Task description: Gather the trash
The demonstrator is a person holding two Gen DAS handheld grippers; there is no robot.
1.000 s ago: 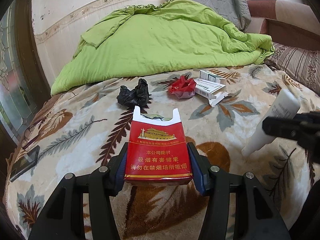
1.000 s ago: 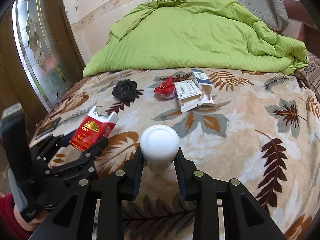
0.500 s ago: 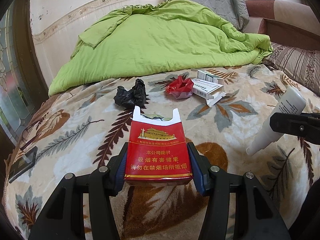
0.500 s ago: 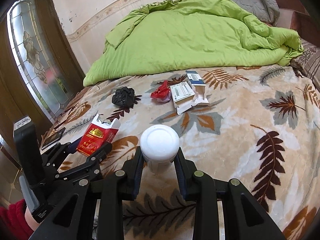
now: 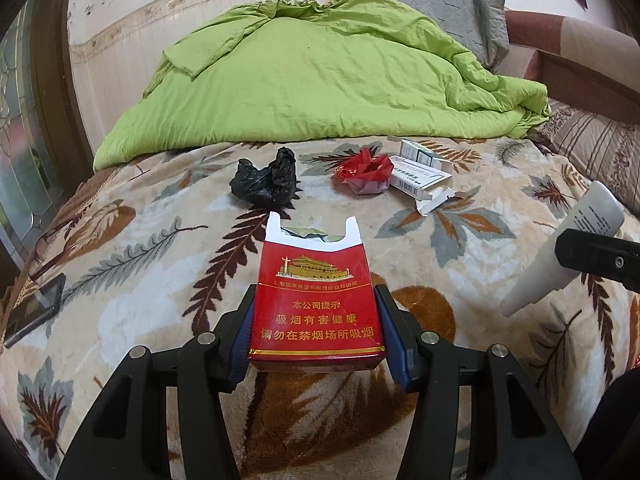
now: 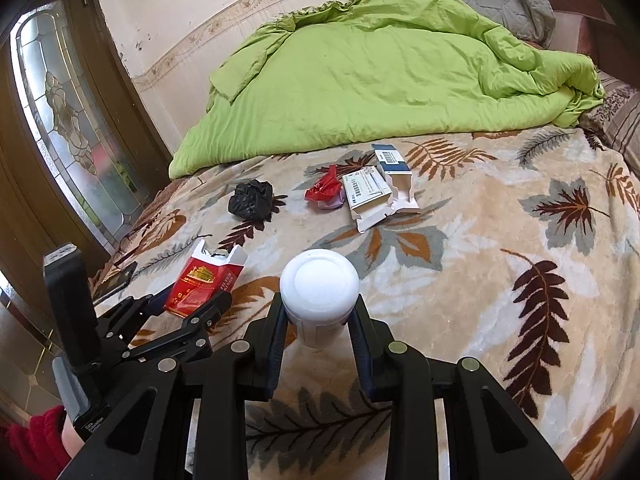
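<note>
My left gripper (image 5: 316, 300) is shut on a red cigarette pack (image 5: 316, 300) with its torn white top open, held above the leaf-patterned blanket. The same red pack (image 6: 204, 280) shows at the lower left of the right wrist view. My right gripper (image 6: 318, 304) is shut on a white tube (image 6: 319, 286), cap end toward the camera; the tube (image 5: 560, 256) also shows at the right edge of the left wrist view. Farther back on the bed lie a crumpled black bag (image 5: 266, 182), a red wrapper (image 5: 366, 172) and opened white cartons (image 5: 420, 178).
A bunched green duvet (image 5: 320, 80) and a grey pillow (image 5: 432, 4) fill the back of the bed. A dark phone (image 5: 34, 314) lies near the left bed edge. A glazed wooden door (image 6: 68, 120) stands to the left. A red sleeve (image 6: 36, 440) shows at the bottom left.
Both views have rolled slightly. The right gripper with the tube has shifted a little against the bed. Both grips are unchanged.
</note>
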